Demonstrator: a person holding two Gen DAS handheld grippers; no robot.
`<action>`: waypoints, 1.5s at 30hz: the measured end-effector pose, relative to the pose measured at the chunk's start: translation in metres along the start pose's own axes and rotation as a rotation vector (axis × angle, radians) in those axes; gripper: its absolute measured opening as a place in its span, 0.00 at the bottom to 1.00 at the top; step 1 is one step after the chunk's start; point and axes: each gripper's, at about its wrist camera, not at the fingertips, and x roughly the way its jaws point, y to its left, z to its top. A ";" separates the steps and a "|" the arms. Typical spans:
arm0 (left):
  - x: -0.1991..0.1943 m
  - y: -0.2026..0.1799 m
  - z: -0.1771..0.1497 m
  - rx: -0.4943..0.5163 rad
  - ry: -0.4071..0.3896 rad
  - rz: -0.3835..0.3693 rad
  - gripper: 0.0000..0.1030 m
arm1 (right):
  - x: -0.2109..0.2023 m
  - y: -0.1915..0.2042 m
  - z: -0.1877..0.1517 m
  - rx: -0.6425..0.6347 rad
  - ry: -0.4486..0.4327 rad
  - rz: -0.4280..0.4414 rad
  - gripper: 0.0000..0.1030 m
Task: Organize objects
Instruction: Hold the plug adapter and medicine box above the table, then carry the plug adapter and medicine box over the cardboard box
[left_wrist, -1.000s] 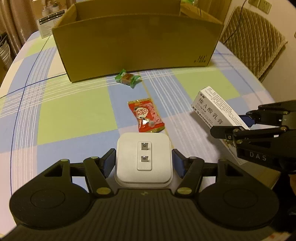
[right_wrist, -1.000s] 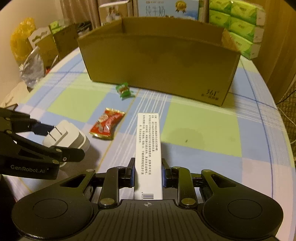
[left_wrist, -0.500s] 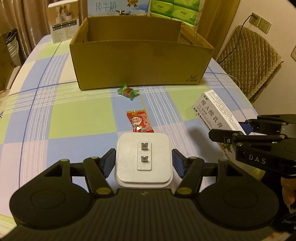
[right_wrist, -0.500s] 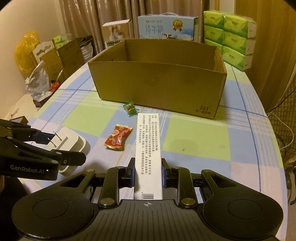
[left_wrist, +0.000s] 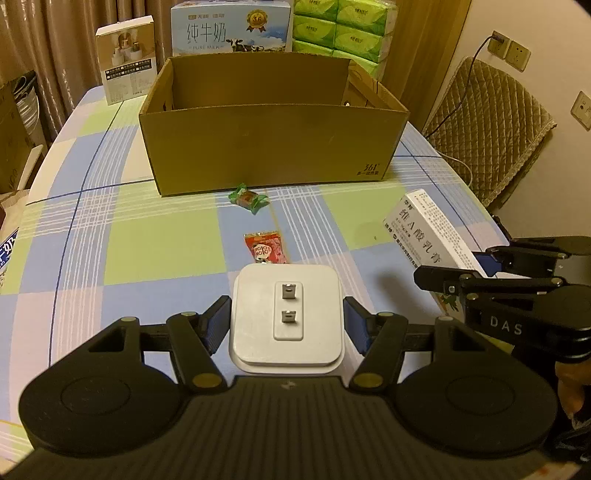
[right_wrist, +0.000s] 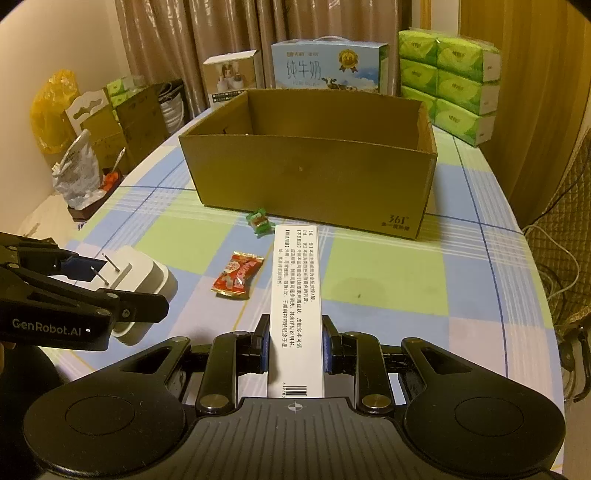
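**White plug and white carton both held up before the cardboard box**

White plastic fills the left gripper (left_wrist: 287, 319): its fingers are clamped on the flat sides of a square plug adapter (left_wrist: 287, 314), prongs facing forward. From the right wrist view the same adapter (right_wrist: 142, 275) shows in profile at the far left, its two metal prongs sticking out above the tablecloth, a detail the head-on view flattens.

On the checked tablecloth (left_wrist: 155, 240), a red snack packet (left_wrist: 265, 249) lies just beyond the adapter, and a green wrapped candy (left_wrist: 248, 197) lies farther off, close to the near wall of the open cardboard box (left_wrist: 273, 155). The right wrist view places the packet (right_wrist: 238, 275) left of the carton and the candy (right_wrist: 259, 220) just off its far end.

To the right, the right gripper (right_wrist: 295, 345) is closed on a long white medicine carton (right_wrist: 296, 295), printed text up, barcode at the near end. The left wrist view shows its other face (left_wrist: 424, 230), large characters along it, tilted upward.

Open cloth lies between the held items and the box, and more to the right of the carton toward the table's curved right edge. Only the right view shows bags and boxes off the table's left side; only the left shows a padded chair (left_wrist: 491, 129) at right. A milk case (right_wrist: 328, 68) and green tissue packs (right_wrist: 450, 77) stand behind the box.
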 end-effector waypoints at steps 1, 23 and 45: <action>-0.001 0.000 0.000 0.000 -0.002 0.001 0.58 | 0.000 0.000 0.000 0.000 -0.001 0.000 0.22; -0.007 -0.004 0.003 0.001 -0.018 0.004 0.58 | -0.006 -0.002 0.000 0.003 -0.007 -0.001 0.22; -0.008 0.005 0.041 0.019 -0.054 0.014 0.58 | -0.012 -0.019 0.028 0.007 -0.035 -0.015 0.22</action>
